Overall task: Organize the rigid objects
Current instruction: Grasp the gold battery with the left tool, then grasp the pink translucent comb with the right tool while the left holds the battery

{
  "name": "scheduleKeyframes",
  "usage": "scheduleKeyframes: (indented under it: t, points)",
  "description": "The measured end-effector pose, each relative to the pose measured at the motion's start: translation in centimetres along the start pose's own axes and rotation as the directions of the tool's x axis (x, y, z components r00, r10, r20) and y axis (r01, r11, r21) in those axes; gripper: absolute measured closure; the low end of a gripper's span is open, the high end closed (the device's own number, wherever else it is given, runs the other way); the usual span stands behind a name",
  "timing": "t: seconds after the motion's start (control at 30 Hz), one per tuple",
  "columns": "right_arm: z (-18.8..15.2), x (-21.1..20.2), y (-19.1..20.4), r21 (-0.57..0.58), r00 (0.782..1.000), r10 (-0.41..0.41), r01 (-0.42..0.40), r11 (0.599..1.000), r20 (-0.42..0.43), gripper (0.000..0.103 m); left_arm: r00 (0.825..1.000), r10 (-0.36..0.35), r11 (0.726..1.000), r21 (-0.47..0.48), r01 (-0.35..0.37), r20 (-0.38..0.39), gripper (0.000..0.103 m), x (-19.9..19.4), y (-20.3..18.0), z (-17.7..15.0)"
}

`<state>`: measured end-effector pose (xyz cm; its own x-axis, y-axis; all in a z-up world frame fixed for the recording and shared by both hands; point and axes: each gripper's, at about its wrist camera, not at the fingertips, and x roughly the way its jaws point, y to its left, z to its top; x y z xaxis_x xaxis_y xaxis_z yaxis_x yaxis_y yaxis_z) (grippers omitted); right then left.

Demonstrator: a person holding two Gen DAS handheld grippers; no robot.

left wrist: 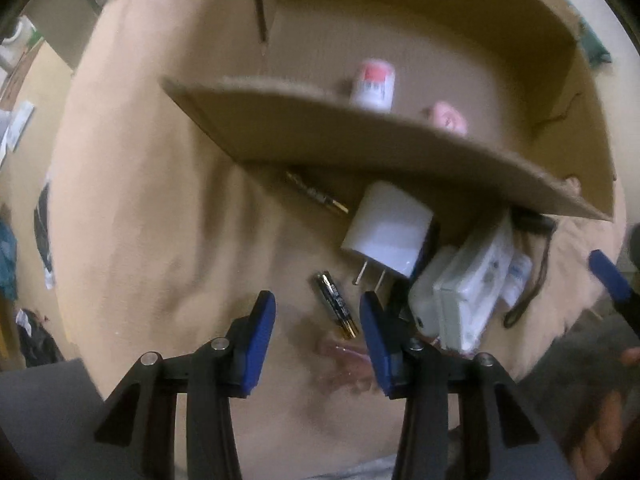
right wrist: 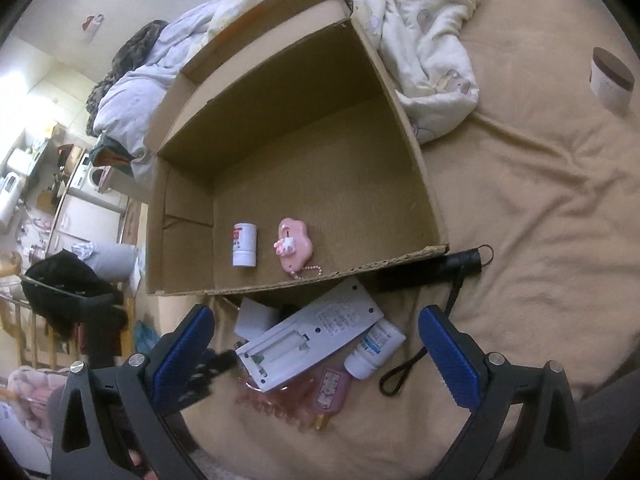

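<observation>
My left gripper (left wrist: 318, 312) has its jaws apart with nothing between them, hovering over the tan bedspread (left wrist: 132, 184); a black AAA battery (left wrist: 335, 305) lies just ahead, closer to the right finger. My right gripper (right wrist: 316, 334) is also spread wide and empty, sitting above the pile. In that pile: a white remote (right wrist: 310, 340) face down with its battery bay uncovered, a white tube (right wrist: 374, 348) with blue print touching its edge, and a pink clip-like item (right wrist: 330, 398) plus a translucent pink hair claw (right wrist: 264, 402) nearest me. Just past the battery in the left view, a white plug adapter (left wrist: 390, 234) has its prongs pointing my way, leaning partly under the box wall. A thin gold-tipped pen-like stick (left wrist: 316, 198) lies beside it. A black flashlight (right wrist: 428, 270) with wrist strap rests against the box's near wall. The cardboard box (right wrist: 416, 184) sits beyond, open-topped; inside it are a small white bottle (right wrist: 244, 245) with a red label and a pink keychain charm (right wrist: 294, 246), side by side but apart. Far right on the bed: a brown-lidded jar (right wrist: 611, 78). Crumpled white blanket (right wrist: 432, 52) behind the box.
</observation>
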<state>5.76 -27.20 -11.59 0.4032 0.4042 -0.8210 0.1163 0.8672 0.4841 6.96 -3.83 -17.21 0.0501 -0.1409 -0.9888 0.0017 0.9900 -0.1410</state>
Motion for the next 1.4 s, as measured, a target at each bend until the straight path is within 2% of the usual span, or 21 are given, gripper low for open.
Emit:
scheduleKeyframes:
  t: [0.17,0.23,0.27,0.33,0.5,0.6,0.7,0.77,0.83,0.9,1.07,1.17,1.27,1.4]
  points:
    - [0.0,0.4,0.7,-0.034,1.000,-0.029,0.029,0.999,-0.005,0.000,0.999,0.014,0.999,0.051,-0.013,-0.028,0.064,1.5,-1.0,0.3]
    - [-0.1,0.5,0.8,-0.042,0.999,-0.030,0.029,0.999,-0.011,0.000,0.999,0.032,0.998,0.061,-0.030,-0.021,0.074,1.6,-1.1,0.3]
    - [0.0,0.6,0.9,-0.046,0.999,-0.031,0.030,0.998,-0.013,0.000,0.999,0.034,0.997,0.064,-0.032,-0.018,0.086,1.6,-1.1,0.4]
    - [0.0,0.8,1.0,-0.051,0.999,-0.033,0.032,0.998,-0.017,0.000,1.000,0.006,0.998,0.067,-0.004,-0.027,0.093,1.5,-1.1,0.5]
    - [-0.1,1.1,1.2,-0.059,0.999,-0.029,0.027,0.998,-0.036,0.000,1.000,-0.016,0.998,0.054,0.016,-0.012,0.094,0.8,-0.5,0.5]
    - [-0.8,1.1,1.3,-0.058,0.995,0.029,-0.035,0.998,-0.100,0.000,0.999,0.005,0.999,0.031,-0.007,0.048,0.094,-1.2,0.3,0.5]
    - [-2.4,1.9,2.6,-0.055,0.968,0.138,-0.153,0.987,-0.209,0.000,0.994,0.013,1.000,-0.017,-0.011,0.108,0.094,-3.5,1.8,0.6]
    - [-4.0,3.2,3.5,-0.010,0.930,0.218,-0.232,0.973,-0.296,0.000,0.991,0.015,0.999,-0.049,-0.008,0.132,0.094,-4.6,2.8,0.6]
    - [-5.4,4.7,4.5,0.010,0.903,0.230,-0.243,0.970,-0.363,0.000,0.988,0.014,0.996,-0.086,-0.001,0.152,0.094,-5.6,3.8,0.5]
    - [-6.4,6.2,5.4,-0.003,0.896,0.198,-0.217,0.976,-0.397,0.000,0.985,0.025,0.994,-0.110,-0.006,0.173,0.094,-6.6,5.1,0.9]
    - [-6.9,8.9,7.3,-0.117,0.920,-0.017,-0.031,0.993,-0.390,0.000,0.977,0.036,0.991,-0.133,-0.008,0.210,0.094,-8.0,6.4,0.7]
    - [-7.1,11.1,8.1,-0.171,0.906,-0.147,0.084,0.982,-0.397,0.000,0.979,0.006,0.987,-0.157,0.027,0.204,0.094,-7.8,6.5,0.5]
    - [-7.5,13.3,8.2,-0.195,0.882,-0.236,0.169,0.966,-0.407,0.000,0.979,-0.018,0.986,-0.159,0.051,0.204,0.094,-7.9,6.8,0.5]
    - [-8.7,14.9,10.4,-0.342,0.850,-0.411,0.298,0.891,-0.329,0.000,0.977,-0.008,0.987,-0.155,0.042,0.214,0.094,-8.0,6.3,0.8]
